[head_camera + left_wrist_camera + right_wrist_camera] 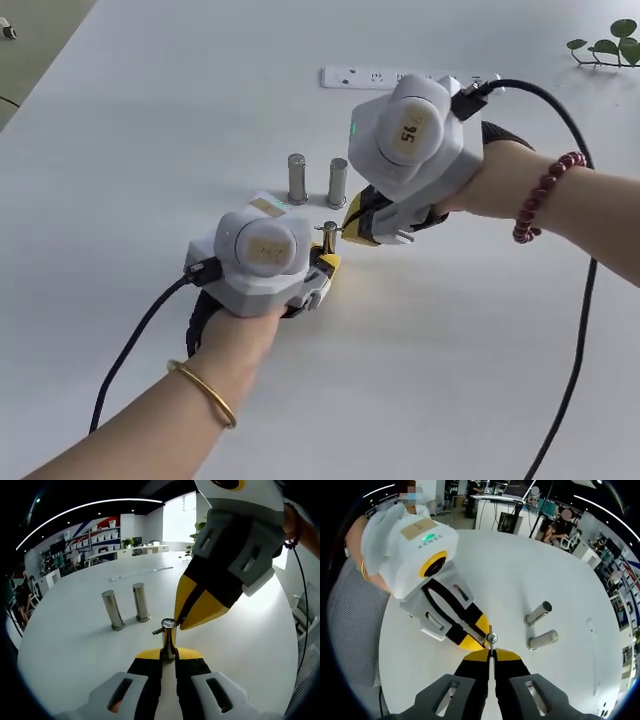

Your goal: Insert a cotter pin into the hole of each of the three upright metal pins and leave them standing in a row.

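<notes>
Standing upright near the middle of the desk (120, 200), the metal pin (168, 639) is clamped low on its shaft by your left hand-held gripper (168, 656), whose yellow-tipped jaws press in on it from both sides. At its head sits the cotter pin (157, 630). A short end pokes out on one side, and the other side runs into your right hand-held gripper (181, 624), whose jaws are pressed together on it, their tips just beside the head. In the head view you bring that gripper in from the right, tilted downward, and the left one from below. Just behind them, two more stand upright side by side, the left pin (297, 178) and the right pin (338, 182), apart from each other and from both grippers. Farther back on the desk lies a white power strip (400, 77), with a leafy sprig (605, 45) at the far right corner.
</notes>
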`<action>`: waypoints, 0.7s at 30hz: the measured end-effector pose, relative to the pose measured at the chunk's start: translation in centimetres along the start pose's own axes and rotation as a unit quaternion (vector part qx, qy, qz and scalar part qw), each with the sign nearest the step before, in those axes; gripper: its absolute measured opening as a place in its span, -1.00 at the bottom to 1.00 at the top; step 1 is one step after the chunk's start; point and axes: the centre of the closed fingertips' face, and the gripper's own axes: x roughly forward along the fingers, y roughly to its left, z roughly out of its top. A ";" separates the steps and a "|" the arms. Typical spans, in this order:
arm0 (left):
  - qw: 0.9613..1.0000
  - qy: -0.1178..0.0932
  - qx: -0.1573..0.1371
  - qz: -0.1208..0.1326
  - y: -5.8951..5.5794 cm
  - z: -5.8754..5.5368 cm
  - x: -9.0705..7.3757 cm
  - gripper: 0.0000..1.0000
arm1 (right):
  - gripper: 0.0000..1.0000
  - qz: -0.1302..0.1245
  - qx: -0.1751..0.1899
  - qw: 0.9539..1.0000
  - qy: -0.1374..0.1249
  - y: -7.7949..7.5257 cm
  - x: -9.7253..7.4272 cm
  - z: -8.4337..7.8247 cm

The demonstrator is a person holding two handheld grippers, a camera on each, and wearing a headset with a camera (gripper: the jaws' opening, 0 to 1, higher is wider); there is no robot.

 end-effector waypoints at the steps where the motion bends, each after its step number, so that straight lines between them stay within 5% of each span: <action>1: 1.000 0.000 -0.001 0.001 0.0 0.0 0.0 -0.86 | -1.00 -0.001 0.000 1.000 -0.003 -0.1 0.0 0.1; 21: 1.000 -0.002 -0.019 0.007 0.1 0.0 0.2 -0.86 | -1.00 -0.010 0.017 1.000 -0.024 -0.2 -0.8 0.1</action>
